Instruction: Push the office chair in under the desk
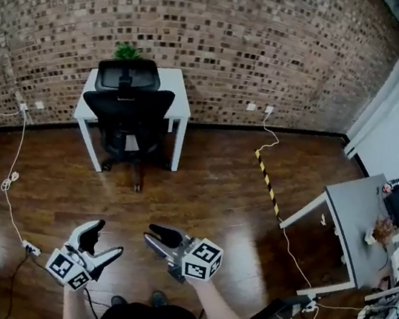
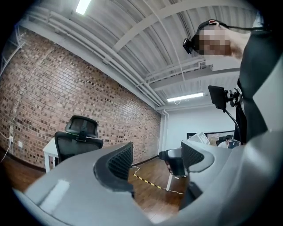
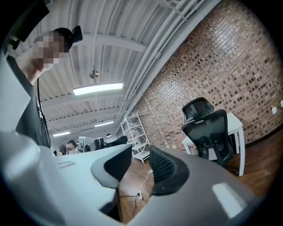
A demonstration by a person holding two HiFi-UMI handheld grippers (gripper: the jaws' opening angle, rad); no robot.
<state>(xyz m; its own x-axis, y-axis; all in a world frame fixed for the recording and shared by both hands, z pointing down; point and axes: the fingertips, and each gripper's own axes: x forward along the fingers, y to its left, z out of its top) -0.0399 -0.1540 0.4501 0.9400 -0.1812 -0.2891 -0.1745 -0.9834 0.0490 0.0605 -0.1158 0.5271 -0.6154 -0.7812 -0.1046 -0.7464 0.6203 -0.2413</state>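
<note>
Nearest me, my left gripper (image 1: 110, 237) has its fingers spread wide with nothing between them. My right gripper (image 1: 150, 233) is beside it, fingers only narrowly parted and also gripping nothing. I carry both empty and roughly level, I think because a push needs flat contact on the backrest rather than a pinch.

Around my feet the wooden floor (image 1: 202, 193) is bare. A power strip (image 1: 30, 247) and its cable (image 1: 13, 163) lie off to my left, and a yellow-black tape strip (image 1: 266, 177) and a grey desk (image 1: 349, 209) sit to my right. That leaves an open lane straight ahead.

Well apart from me, the black office chair (image 1: 129, 103) stands with its back toward me against the near edge of the white desk (image 1: 177, 84), between the desk's legs. I cannot tell how far the seat reaches under. A small plant (image 1: 126, 51) sits at the desk's back edge by the brick wall (image 1: 278, 40)
</note>
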